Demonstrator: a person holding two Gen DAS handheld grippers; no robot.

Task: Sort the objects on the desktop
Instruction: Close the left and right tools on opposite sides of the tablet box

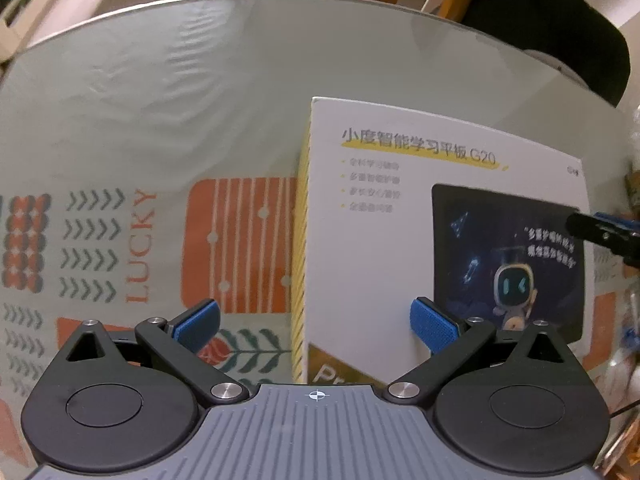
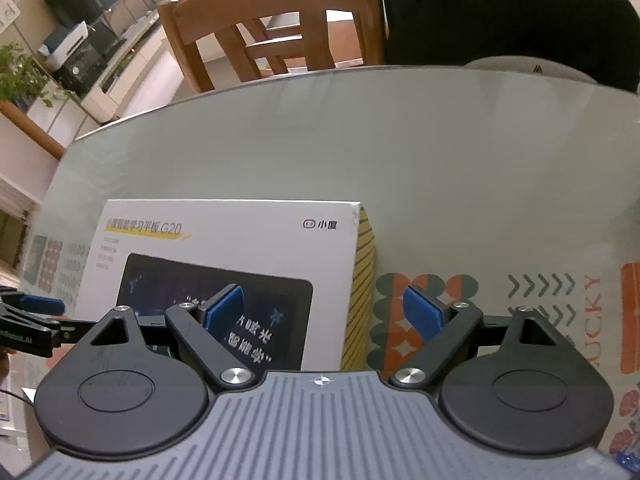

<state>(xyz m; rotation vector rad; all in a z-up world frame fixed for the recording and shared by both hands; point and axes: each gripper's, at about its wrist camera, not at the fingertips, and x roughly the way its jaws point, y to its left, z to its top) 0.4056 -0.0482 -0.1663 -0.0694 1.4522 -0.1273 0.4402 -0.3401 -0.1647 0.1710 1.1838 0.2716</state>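
Your left gripper (image 1: 316,326) is spread wide, gripping nothing, straddling the box's (image 1: 372,248) left edge. Your right gripper (image 2: 324,310) is also wide open and empty, straddling the box's (image 2: 224,236) right edge. The white tablet box lies flat on the round glass table (image 2: 440,152), over a patterned cloth (image 1: 144,240) printed "LUCKY". Wooden chairs (image 2: 280,28) stand past the far rim. A plant (image 2: 20,76) and shelving (image 2: 80,40) sit in the room to the left.
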